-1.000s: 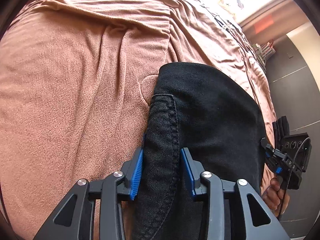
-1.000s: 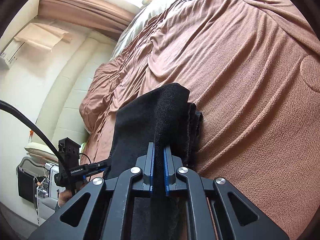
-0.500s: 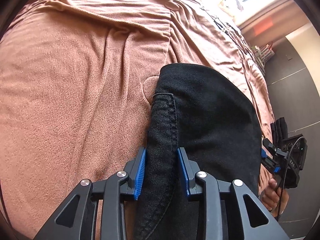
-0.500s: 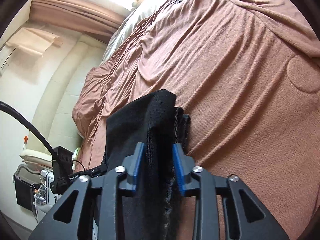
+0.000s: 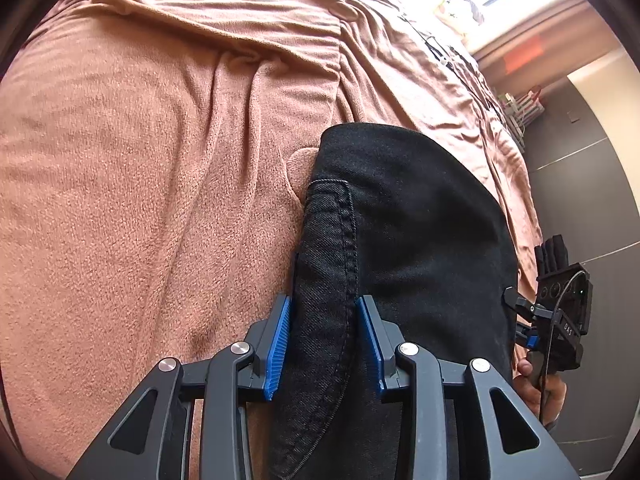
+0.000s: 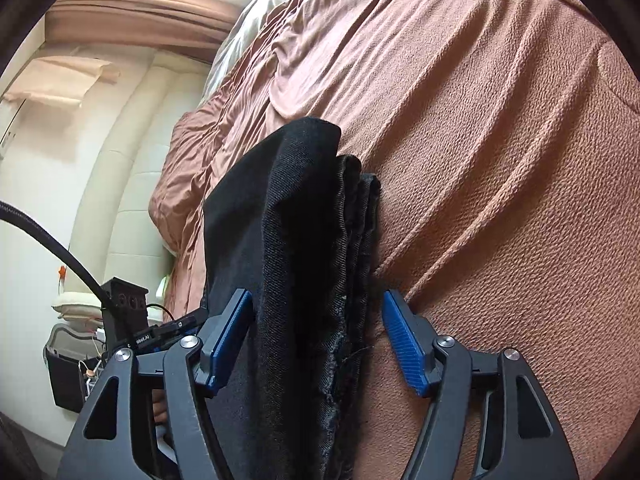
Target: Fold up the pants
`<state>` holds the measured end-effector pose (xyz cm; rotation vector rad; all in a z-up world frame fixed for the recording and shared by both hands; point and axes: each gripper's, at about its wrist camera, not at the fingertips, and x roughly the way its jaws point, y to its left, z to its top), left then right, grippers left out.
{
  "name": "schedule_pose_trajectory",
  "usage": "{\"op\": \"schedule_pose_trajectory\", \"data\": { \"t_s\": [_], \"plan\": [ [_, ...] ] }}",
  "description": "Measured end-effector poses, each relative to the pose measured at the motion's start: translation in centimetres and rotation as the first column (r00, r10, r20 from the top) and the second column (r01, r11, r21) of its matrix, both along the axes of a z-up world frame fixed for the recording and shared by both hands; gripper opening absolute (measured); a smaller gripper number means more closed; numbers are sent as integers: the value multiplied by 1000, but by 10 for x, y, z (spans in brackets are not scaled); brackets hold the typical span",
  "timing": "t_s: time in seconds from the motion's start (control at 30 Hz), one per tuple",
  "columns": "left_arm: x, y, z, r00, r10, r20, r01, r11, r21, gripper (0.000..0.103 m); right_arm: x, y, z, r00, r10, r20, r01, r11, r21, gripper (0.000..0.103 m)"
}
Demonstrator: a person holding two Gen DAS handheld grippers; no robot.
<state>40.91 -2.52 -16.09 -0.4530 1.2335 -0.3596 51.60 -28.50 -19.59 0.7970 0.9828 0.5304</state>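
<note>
Black pants (image 5: 408,240), folded into a thick bundle, lie on the bed's brown blanket (image 5: 140,200) near its edge. My left tongs (image 5: 324,336) straddle the seamed edge of the bundle with the blue pads (image 5: 278,344) standing on either side of the cloth; the gap looks just wider than the fold, so I judge them released, not clenched. My right tongs (image 6: 316,340) are spread wide around the opposite end, where several stacked layers (image 6: 356,220) show side by side; neither pad presses the cloth.

Risks from this position, as I judge them:

1. The layers at the right end are uneven and slightly fanned. If I draw the right tongs back carelessly, a pad could snag the frayed hem (image 6: 344,364) and pull the top layer off the stack.

2. The left pads sit close to the thick seam (image 5: 348,248). Pulling out at an angle could drag that edge sideways and open the fold.

3. The bundle rests on soft, wrinkled blanket close to the side of the bed. A nudge toward that side could tip it over the edge.

4. Denim this thick tends to spring back; with both tongs loose, nothing holds the fold down, and the top flap may lift by itself

In the left view the other hand's tool (image 5: 560,312) appears at the far side of the bundle
</note>
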Motion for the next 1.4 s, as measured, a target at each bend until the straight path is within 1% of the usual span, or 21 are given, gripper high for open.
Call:
{"op": "schedule_pose_trajectory", "data": {
  "t_s": [0.2, 0.23, 0.3, 0.43, 0.57, 0.63, 0.73, 0.83, 0.9, 0.97, 1.27, 1.3, 1.4],
  "plan": [
    [2, 1, -2, 1000, -8, 3, 8, 1000, -8, 37, 4, 7, -1, 995, 81, -62, -80, 997, 18, 65],
    [3, 1, -3, 1000, -10, 3, 10, 1000, -11, 37, 7, 7, -1, 995, 81, -62, -80, 997, 13, 65],
    [5, 0, -5, 1000, -9, -1, 9, 1000, -21, 38, 13, 4, -2, 996, 71, -56, -69, 997, 42, 65],
    [11, -2, -9, 1000, -10, -3, 10, 999, -40, 41, 28, 1, -8, 998, 48, -44, -45, 995, 86, 54],
    [18, -4, -14, 1000, -15, -13, 14, 998, -65, 45, 36, -2, -9, 998, 52, -29, -49, 993, 103, 47],
    [21, -4, -16, 1000, -16, -18, 15, 997, -81, 45, 37, -4, -8, 998, 53, -18, -51, 993, 104, 41],
    [22, -5, -16, 1000, -20, -18, 19, 996, -90, 45, 32, -2, -8, 999, 52, 10, -53, 995, 90, 36],
    [19, -4, -12, 1000, -29, 1, 29, 995, -95, 39, 23, 6, -5, 998, 51, 33, -53, 996, 70, 33],
    [16, -3, -8, 999, -29, 15, 31, 994, -102, 35, 21, 8, -1, 997, 52, 48, -55, 997, 57, 32],
    [13, -1, -5, 999, -31, 30, 34, 994, -108, 33, 19, 11, 4, 996, 55, 65, -58, 997, 45, 32],
    [3, 5, 9, 997, -34, 76, 45, 988, -147, 31, 5, 19, 21, 986, 81, 144, -80, 997, -11, 32],
    [2, 5, 11, 996, -33, 82, 45, 987, -151, 30, 4, 21, 24, 984, 83, 156, -81, 996, -20, 29],
    [-2, 7, 17, 994, -32, 104, 49, 986, -159, 28, 0, 26, 32, 978, 88, 186, -82, 996, -39, 28]
  ]
}}
